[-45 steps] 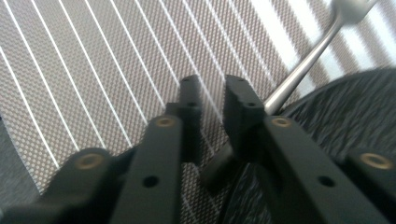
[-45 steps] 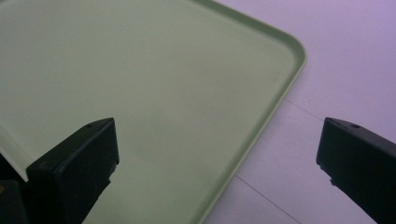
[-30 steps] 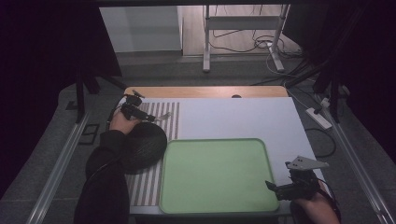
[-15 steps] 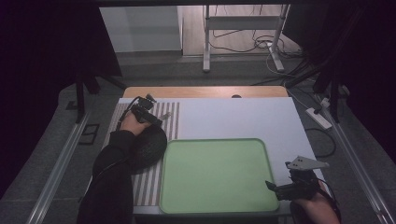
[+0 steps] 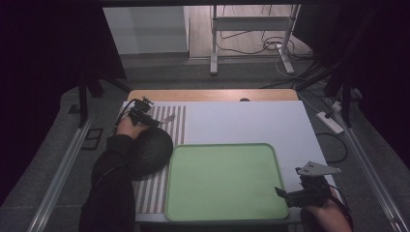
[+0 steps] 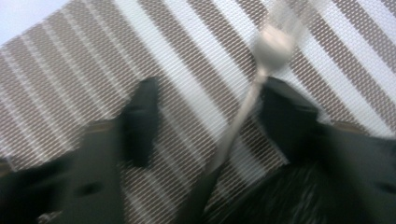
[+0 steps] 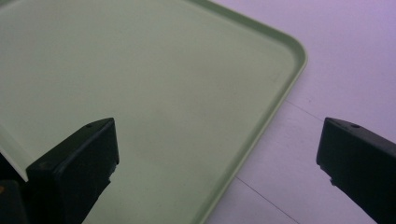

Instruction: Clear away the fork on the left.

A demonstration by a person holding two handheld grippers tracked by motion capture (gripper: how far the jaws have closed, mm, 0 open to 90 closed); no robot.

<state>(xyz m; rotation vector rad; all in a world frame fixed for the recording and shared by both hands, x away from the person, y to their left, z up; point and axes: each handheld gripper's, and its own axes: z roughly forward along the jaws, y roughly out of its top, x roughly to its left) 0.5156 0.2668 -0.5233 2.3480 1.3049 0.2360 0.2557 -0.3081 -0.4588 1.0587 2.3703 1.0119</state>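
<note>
A white spoon (image 5: 168, 117) lies on the striped placemat (image 5: 176, 123) at the table's left. My left gripper (image 5: 151, 121) is lowered over it. In the blurred left gripper view the spoon's (image 6: 273, 44) handle runs between the jaws of my left gripper (image 6: 210, 98), close to the right finger (image 6: 289, 121). The jaws have just been closing, but a wide gap remains and the pads do not press the spoon. My right gripper (image 5: 285, 195) rests open at the green tray's (image 5: 222, 179) near right corner, nothing between its jaws (image 7: 219, 140).
A black textured bowl (image 5: 150, 150), dome side up, sits on the placemat just behind my left hand, against the tray's left rim. The green tray (image 7: 140, 70) is bare. White table surface (image 5: 251, 121) stretches beyond the tray.
My left hand has shifted a little across the placemat and settled down over the spoon. The right gripper has kept still.
</note>
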